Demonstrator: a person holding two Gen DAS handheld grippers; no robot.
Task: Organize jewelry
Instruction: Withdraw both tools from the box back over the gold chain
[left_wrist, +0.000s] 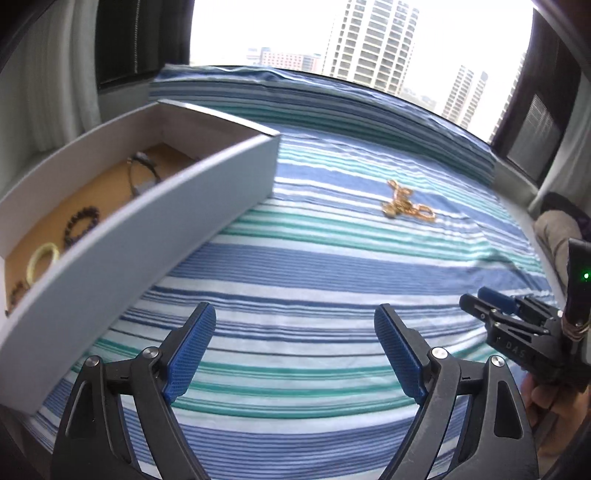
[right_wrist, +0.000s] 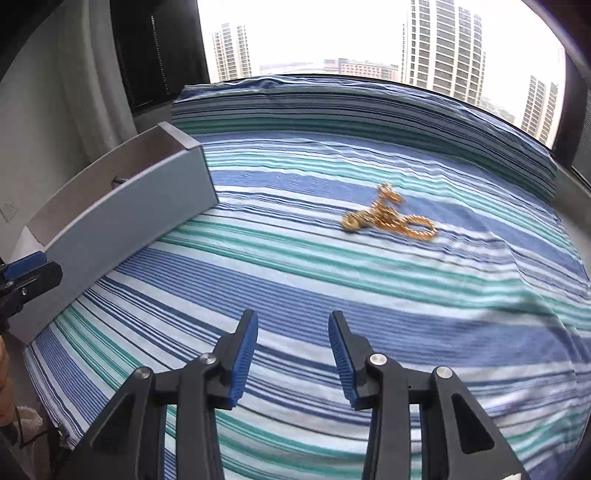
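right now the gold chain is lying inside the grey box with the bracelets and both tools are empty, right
Not quite: the gold chain lies out on the striped bedspread, apart from the grey box; both wrist views show it. The bracelets are in the box, and the left tool and right tool are empty.

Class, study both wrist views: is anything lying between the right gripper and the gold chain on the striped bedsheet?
Nothing visible does. The right gripper hangs open over bare striped bedsheet, and the gold chain lies further ahead with only sheet between. The grey box sits off to the left, clear of that line.
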